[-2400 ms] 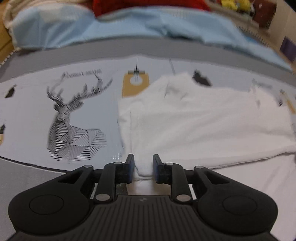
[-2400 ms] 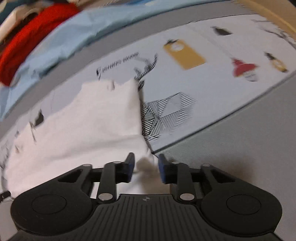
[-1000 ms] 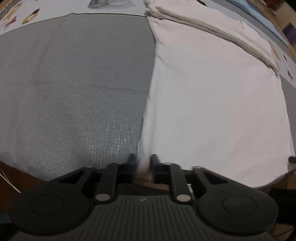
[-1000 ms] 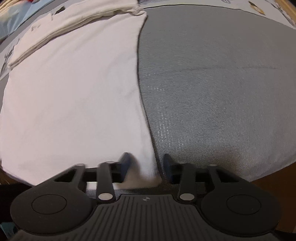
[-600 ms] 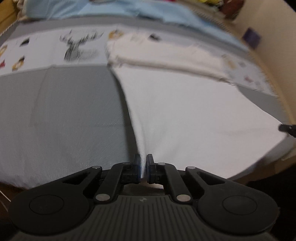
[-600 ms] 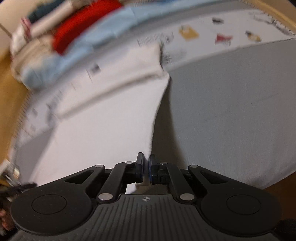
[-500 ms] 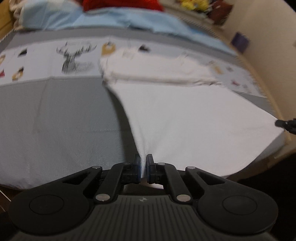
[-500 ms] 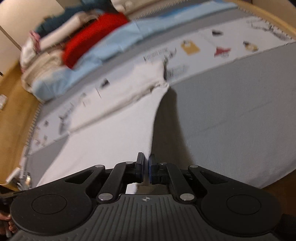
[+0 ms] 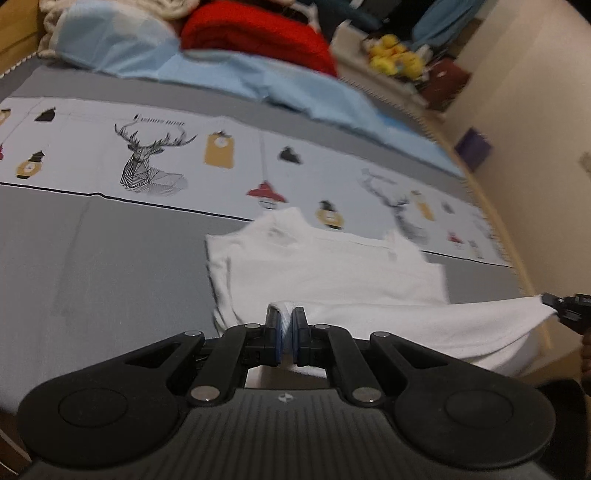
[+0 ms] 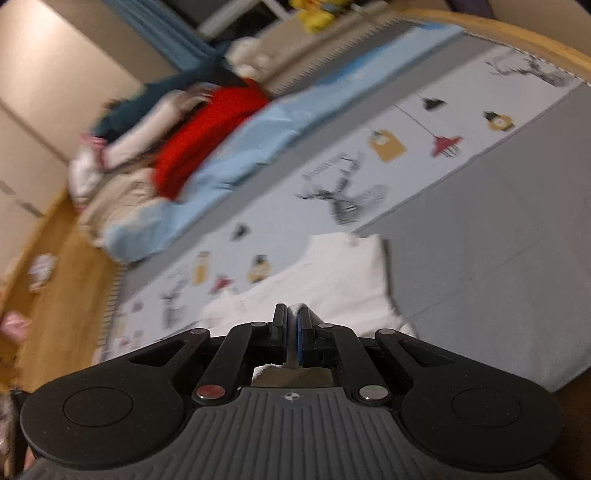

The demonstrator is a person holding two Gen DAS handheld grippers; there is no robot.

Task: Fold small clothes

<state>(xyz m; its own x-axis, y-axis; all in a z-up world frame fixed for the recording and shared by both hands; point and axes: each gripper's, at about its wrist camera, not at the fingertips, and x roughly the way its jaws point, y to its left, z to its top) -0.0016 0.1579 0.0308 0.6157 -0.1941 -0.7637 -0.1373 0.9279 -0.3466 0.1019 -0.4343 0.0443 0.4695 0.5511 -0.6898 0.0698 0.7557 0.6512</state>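
We have one white garment [image 9: 332, 273] on the bed, lying on the grey part of the cover [image 9: 103, 266] just this side of the printed strip [image 9: 92, 147], and its near hem is lifted off the bed between our two tools. The left gripper [image 9: 284, 328] is closed down hard on one near corner, a small tuft of white cloth showing between its blue pads; the right gripper [image 10: 291, 332] is likewise pinched tight on the other corner, and in the left wrist view we see its tip at the far right edge with the hem stretched towards it. As we read it, the step in hand is carrying this hem over the far part of the garment to make the fold. To do it well, we should keep both corners level and the hem taut between them, so no sag drags a crease across the layer below. We should move both hands forward together, lay the hem square on the far edge, and open only once the cloth rests flat. The far part already looks doubled at its left side, so a crooked drop would show. Counting: one garment being folded, two grippers, two deer prints on the strip in the left view, one red bundle [image 9: 255, 33] and one pale blue sheet [image 9: 207, 74] along the far side, both well apart from our work.
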